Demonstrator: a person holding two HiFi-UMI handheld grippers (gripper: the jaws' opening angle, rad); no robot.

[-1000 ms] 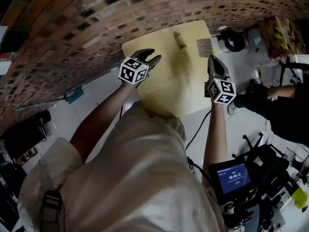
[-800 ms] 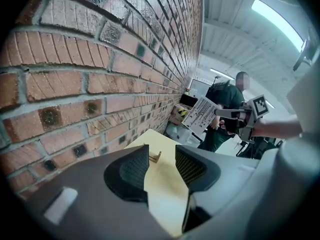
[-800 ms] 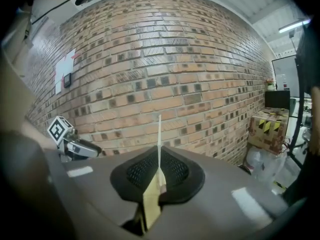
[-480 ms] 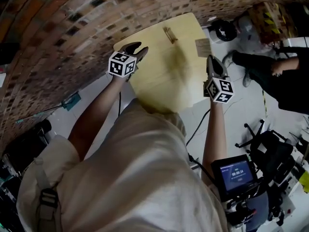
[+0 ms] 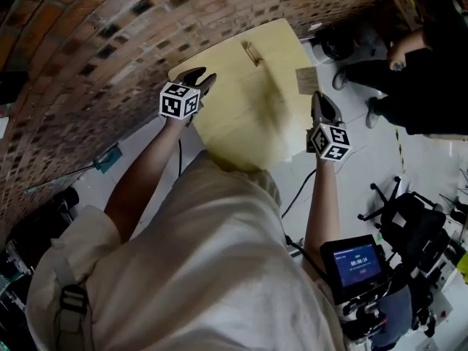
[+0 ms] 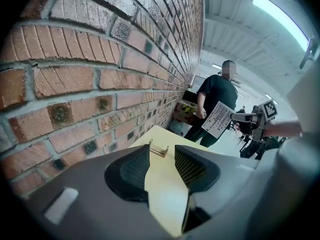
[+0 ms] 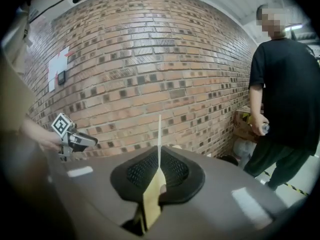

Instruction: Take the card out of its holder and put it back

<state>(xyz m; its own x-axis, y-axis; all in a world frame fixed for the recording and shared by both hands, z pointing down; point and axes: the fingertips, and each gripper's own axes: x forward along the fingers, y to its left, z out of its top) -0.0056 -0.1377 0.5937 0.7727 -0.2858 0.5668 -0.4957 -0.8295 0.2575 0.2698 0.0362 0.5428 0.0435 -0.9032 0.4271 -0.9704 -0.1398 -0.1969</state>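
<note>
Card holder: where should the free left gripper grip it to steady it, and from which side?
Probably one short end of the card holder, from above, with the left gripper closing across its narrow width. It lies low and long on the table, and an end grip leaves the rest free for the card.

A pale wooden desk (image 5: 241, 115) stands against a brick wall (image 5: 95, 42). Near its far edge sits the small holder (image 5: 251, 52), with nothing touching it. The left tongs (image 5: 201, 77) hang over the desk's left corner, well apart from the holder. The right tongs (image 5: 320, 102) are off the desk's right edge, and the card (image 5: 308, 80) shows at their tip, above the white floor (image 5: 365, 167). A second person (image 5: 417, 86) in dark clothes stands at the upper right. A small lit screen (image 5: 357, 262) glows at the lower right.
</note>
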